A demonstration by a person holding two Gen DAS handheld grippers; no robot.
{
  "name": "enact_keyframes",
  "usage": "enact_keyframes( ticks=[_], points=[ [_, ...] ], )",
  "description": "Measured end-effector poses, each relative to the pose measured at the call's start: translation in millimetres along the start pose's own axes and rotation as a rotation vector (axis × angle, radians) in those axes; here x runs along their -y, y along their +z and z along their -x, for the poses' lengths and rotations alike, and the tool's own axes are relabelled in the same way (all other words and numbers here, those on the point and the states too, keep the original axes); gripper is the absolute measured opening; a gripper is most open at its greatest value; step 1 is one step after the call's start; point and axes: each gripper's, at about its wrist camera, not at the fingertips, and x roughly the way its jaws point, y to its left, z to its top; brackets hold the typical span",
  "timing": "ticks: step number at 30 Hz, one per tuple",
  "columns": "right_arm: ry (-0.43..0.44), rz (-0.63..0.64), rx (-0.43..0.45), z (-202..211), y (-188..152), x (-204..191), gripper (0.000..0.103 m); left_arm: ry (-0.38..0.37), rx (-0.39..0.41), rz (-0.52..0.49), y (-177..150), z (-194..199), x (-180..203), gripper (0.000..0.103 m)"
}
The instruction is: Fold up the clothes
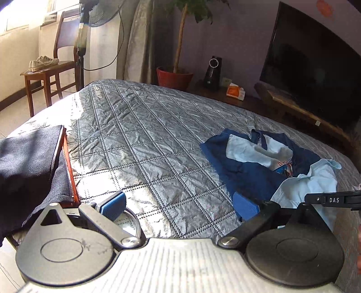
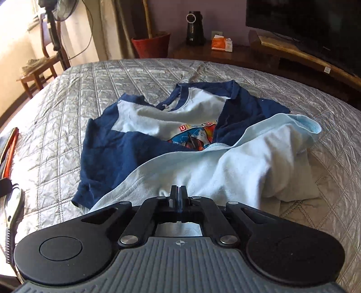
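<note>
On quilted bed: crumpled shirt | right hand-held gripper together | left hand-held gripper apart | dark bag nearby

A bedroom in a home.
A bed with a quilted silver cover fills the room; beyond it stand a wooden chair bearing sneakers, a pedestal fan, a potted plant, a curtain and a television on a low wooden stand.
</note>
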Motion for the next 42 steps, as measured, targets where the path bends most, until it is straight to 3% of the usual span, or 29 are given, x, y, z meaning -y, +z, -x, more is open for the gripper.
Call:
enact_keyframes(
  ticks=[4, 6, 8, 11, 17, 20, 21, 22, 24, 30, 36, 40, 42],
  points=[
    [-0.055, -0.017, 0.037, 50, -23, 21, 0.000, -0.004, -0.004, 0.002, 1, 0, -1, 0.101],
    [-0.062, 0.088, -0.004, 53, -32, 15, 0.017, -0.010, -0.004, 0.003, 0, 0, 1, 0.101],
    [-0.048, 0.202, 0.018, 50, -25, -4, 0.043, -0.014, -0.002, -0.013, -2, 2, 5, 0.101],
    [0.017, 0.199, -0.004, 32, 2, -28, 0.054, -0.019, 0.004, -0.057, -4, 3, 13, 0.101],
    [0.060, 0.027, -0.072, -27, 32, -47, 0.054, -0.027, -0.018, -0.073, -5, -2, 14, 0.102],
    [0.020, -0.093, -0.130, -60, 32, -43, 0.052, -0.032, -0.032, -0.058, -4, -5, 11, 0.102],
    [0.011, -0.098, -0.121, -62, 28, -41, 0.048, -0.034, -0.033, -0.058, -4, -5, 11, 0.102],
    [0.002, -0.103, -0.113, -65, 25, -40, 0.035, -0.035, -0.034, -0.058, -4, -6, 10, 0.102],
    [-0.013, -0.115, -0.093, -68, 19, -37, 0.002, -0.037, -0.034, -0.060, -3, -6, 10, 0.102],
    [0.040, -0.229, 0.065, -1, 11, -5, 0.002, -0.036, -0.035, -0.053, -4, -6, 10, 0.102],
    [-0.062, -0.308, 0.157, 114, -33, 52, 0.002, -0.040, -0.032, -0.066, -5, -4, 13, 0.102],
    [-0.209, -0.349, 0.029, 157, -107, 85, 0.004, -0.045, -0.031, -0.073, -6, -3, 16, 0.102],
    [-0.316, -0.335, -0.148, 155, -149, 97, 0.007, -0.048, -0.031, -0.082, -7, -3, 19, 0.102]
  ],
)
